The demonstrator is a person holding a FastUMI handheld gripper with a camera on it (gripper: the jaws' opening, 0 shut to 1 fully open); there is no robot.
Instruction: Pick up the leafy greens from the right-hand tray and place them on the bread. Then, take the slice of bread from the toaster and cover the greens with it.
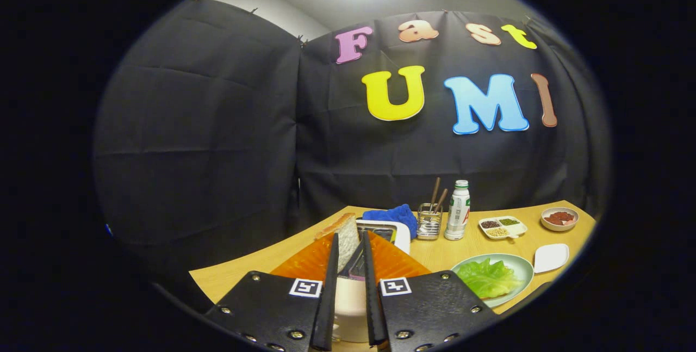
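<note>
Wooden table, booth setting. Gripper: fingers clamped on a bread slice, held upright over the orange mat beside the toaster, likely for carrying across. Leafy greens: lying on the green plate; bread beneath them cannot be told.

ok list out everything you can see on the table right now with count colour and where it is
bread slice: one, pale with brown crust, between the fingertips
toaster: one, white, just beyond the slice
orange mat: one, under the toaster
cloth: one, blue, behind the toaster
holder with sticks: one, clear, beside the cloth
bottle: one, white, green cap
divided dish: one, white
bowl: one, reddish contents
plate: one, pale green, holds leafy greens
small white dish: one
tool: one, fingers pressing the slice
</note>
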